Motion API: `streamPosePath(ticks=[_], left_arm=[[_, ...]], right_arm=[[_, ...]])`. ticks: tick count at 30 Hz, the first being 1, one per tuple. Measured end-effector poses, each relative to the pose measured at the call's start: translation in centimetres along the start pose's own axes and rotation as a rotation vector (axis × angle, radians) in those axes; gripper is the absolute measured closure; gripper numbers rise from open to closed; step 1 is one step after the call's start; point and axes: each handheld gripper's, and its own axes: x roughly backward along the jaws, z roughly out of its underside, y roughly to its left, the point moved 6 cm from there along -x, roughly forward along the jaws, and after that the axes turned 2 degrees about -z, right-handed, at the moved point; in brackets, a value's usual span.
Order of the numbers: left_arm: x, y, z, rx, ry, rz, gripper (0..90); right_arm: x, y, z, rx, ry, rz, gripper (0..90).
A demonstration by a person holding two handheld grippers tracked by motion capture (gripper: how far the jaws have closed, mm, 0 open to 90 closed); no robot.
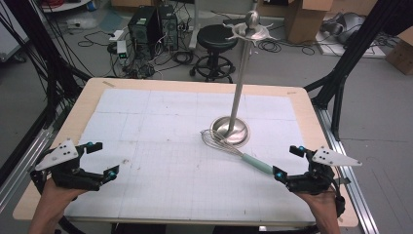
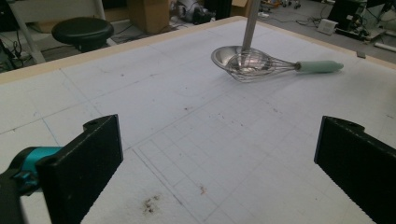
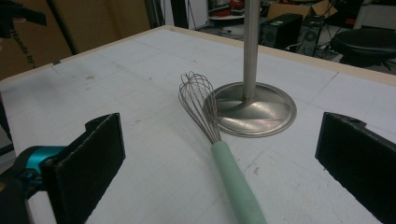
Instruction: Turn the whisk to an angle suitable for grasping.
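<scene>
One wire whisk [image 3: 219,140], pale green handle, lies against the stand base [image 3: 261,114].

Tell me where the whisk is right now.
In the high view the whisk lies flat on the table's right half, wire head against the stand's round base, green handle pointing toward the open right gripper.

Whisk [image 3: 219,140] handle end cut off by bottom edge in right gripper view; stand [image 2: 251,23] pole cropped at top in both gripper views.

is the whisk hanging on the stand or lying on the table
Lying on the table: the whisk rests flat, its wire head against the stand's round base, its green handle pointing toward the right hand-held gripper.
</scene>
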Motion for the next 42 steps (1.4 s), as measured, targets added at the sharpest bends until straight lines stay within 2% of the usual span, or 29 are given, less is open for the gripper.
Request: streamPosePath(ticks=[8, 11, 17, 21, 32, 42], left_arm=[[0.1, 0.1, 0.0, -0.005, 0.0, -0.002, 1.7], [0.3, 0.1, 0.1, -0.004, -0.001, -0.006, 1.7], [0.6, 0.4, 0.4, -0.003, -0.002, -0.004, 1.7], [0.9, 0.7, 0.5, 0.001, -0.004, -0.001, 1.7], [1.3, 0.5, 0.4, -0.016, -0.007, 0.009, 1.7], [1.3, 0.5, 0.3, -0.017, -0.006, 0.014, 1.7]], right_arm=[[0.0, 0.0, 0.0, 0.0, 0.005, 0.001, 0.1], [-0.2, 0.1, -0.1, 0.005, 0.023, -0.006, 0.1], [-0.6, 0.4, -0.2, 0.04, 0.069, -0.005, 0.1], [-1.1, 0.9, -0.7, 0.056, 0.083, -0.026, 0.1], [-3.3, -0.1, -1.5, 0.087, 0.246, -0.061, 0.1], [-5.6, -0.5, -1.3, 0.132, 0.401, -0.11, 0.1]])
